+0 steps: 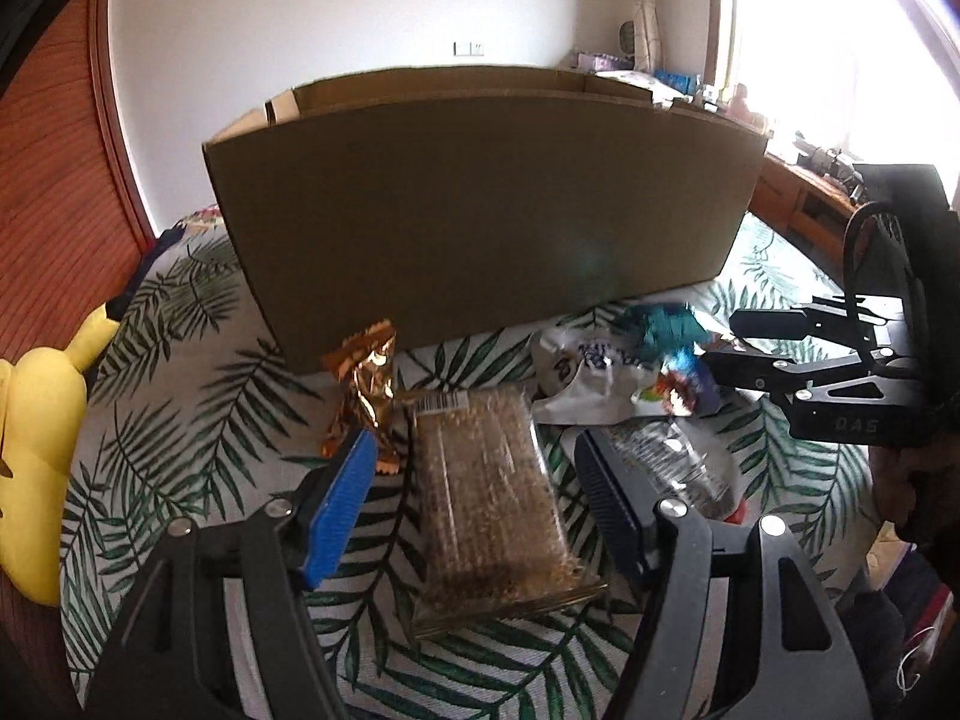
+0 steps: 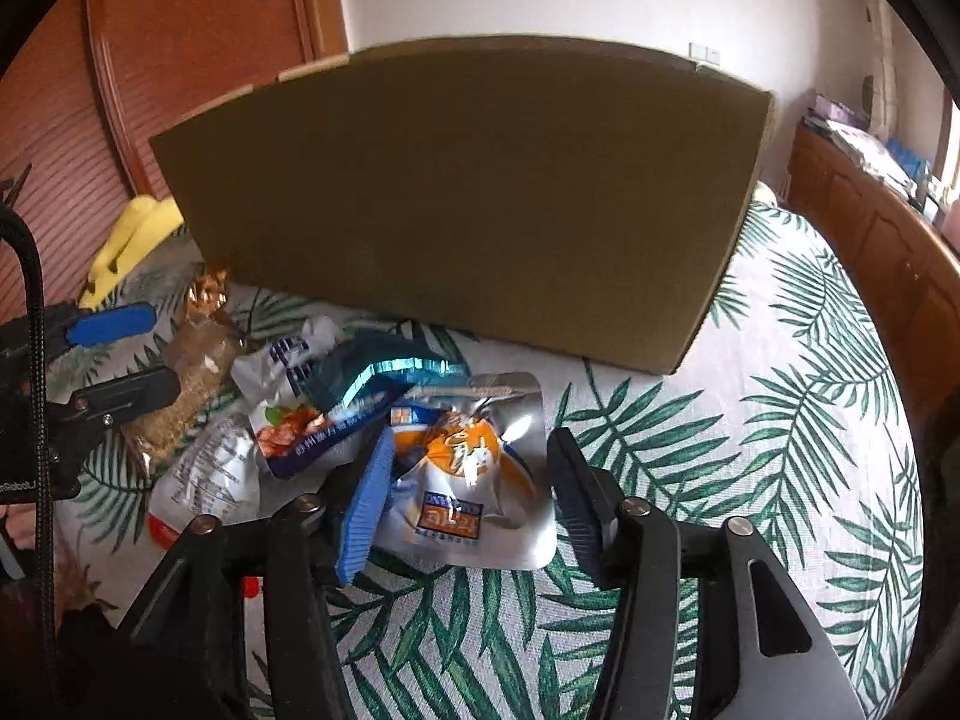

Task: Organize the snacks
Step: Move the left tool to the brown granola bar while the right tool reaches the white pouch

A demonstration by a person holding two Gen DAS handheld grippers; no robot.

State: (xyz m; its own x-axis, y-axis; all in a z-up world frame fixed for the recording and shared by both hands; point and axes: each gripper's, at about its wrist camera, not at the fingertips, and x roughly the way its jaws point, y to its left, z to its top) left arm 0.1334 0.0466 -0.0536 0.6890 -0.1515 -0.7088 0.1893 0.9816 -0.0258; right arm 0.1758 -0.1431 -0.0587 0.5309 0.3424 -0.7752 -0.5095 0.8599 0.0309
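A clear packet of brown seed bars lies on the palm-leaf bedspread, between the wide-apart fingers of my left gripper; the pads do not touch it. My right gripper is open astride a silver pouch with an orange label. More snacks lie heaped nearby: a gold wrapper, a teal pack, a white pouch and a clear printed packet. A big cardboard box stands open-topped just behind them. Each gripper shows at the edge of the other's view.
A yellow plush toy lies at the bed's left edge beside a wooden slatted wardrobe. A wooden cabinet runs along the right. Bare bedspread stretches right of the pouch.
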